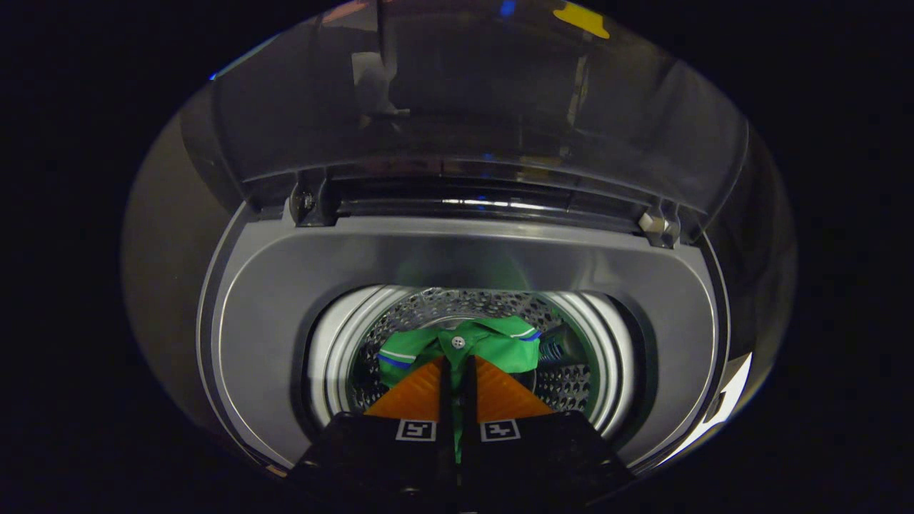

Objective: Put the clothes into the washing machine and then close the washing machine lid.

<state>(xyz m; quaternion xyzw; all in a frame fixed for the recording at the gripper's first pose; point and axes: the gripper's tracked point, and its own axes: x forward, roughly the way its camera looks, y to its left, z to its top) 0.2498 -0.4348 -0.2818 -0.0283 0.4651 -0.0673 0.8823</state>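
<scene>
gripper view: the gripper (457,378) points down into the open top of the washing machine (271,300), its two fingers drawn narrow with a strip of green cloth pinched between them. that cloth belongs to the green shirt (493,343), a small collared piece with a white button and blue-and-white trim at the sleeve ends. the shirt hangs just ahead of the fingertips, inside the ring of the perforated metal drum (571,378), with its collar and sleeves spread above the fingers and the rest bunched around them. whether the lower part already rests on the drum floor cannot be told, as the fingers hide it.

beyond the drum, the grey top panel of the machine curves around the opening, and behind it the transparent lid (464,107) stands raised on its two hinges at the back edge, tilted away from the opening.

as a judgement, the shirt is light, soft and limp: it will drape and slump wherever it is let go, with no risk of breaking, though a sleeve could catch on the drum's rim if released too high. the pinch near the collar looks a sound hold, since the fabric gathers thick there. the lid seems stiff and smooth, so it is best pushed at its free front edge, away from the hinges.
</scene>
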